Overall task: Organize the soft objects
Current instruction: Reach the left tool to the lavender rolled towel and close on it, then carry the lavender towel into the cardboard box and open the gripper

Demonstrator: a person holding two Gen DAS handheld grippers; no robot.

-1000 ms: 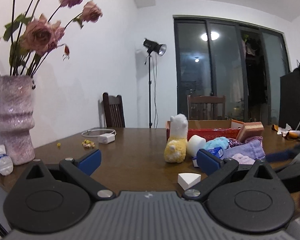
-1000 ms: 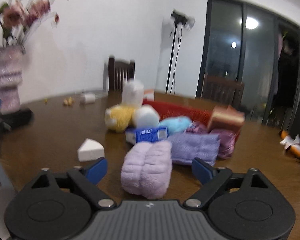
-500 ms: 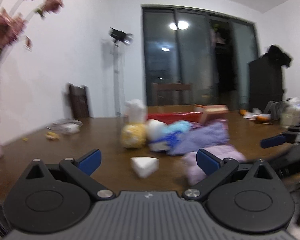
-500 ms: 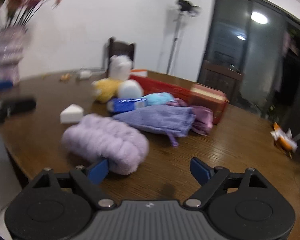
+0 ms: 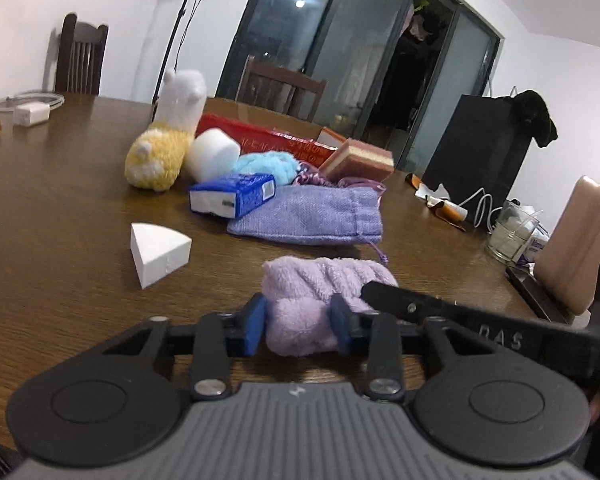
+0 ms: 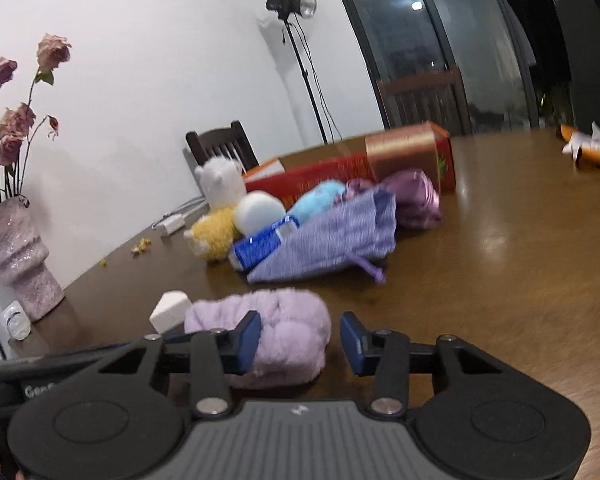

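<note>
A lilac fluffy rolled towel (image 5: 320,296) lies on the brown table near its front. My left gripper (image 5: 298,324) is shut on one end of it. My right gripper (image 6: 300,338) is around the other end (image 6: 284,332), jaws partly closed, right pad apart from the fabric. Behind lie a purple knitted pouch (image 5: 312,216), a blue tissue pack (image 5: 236,196), a white foam cylinder (image 5: 212,156), a light-blue plush (image 5: 268,164), a yellow and white alpaca toy (image 5: 164,148) and a red box (image 5: 268,140).
A white foam wedge (image 5: 158,246) sits left of the towel. A sponge block (image 5: 360,160) leans on the red box. A pink vase with roses (image 6: 20,264) stands at the table's left edge. A glass (image 5: 512,236), cables and a charger (image 5: 30,114) lie around.
Both grippers swung in onto the lilac towel from opposite ends. The left jaws went from wide open to closed on it; the right jaws narrowed around it.
</note>
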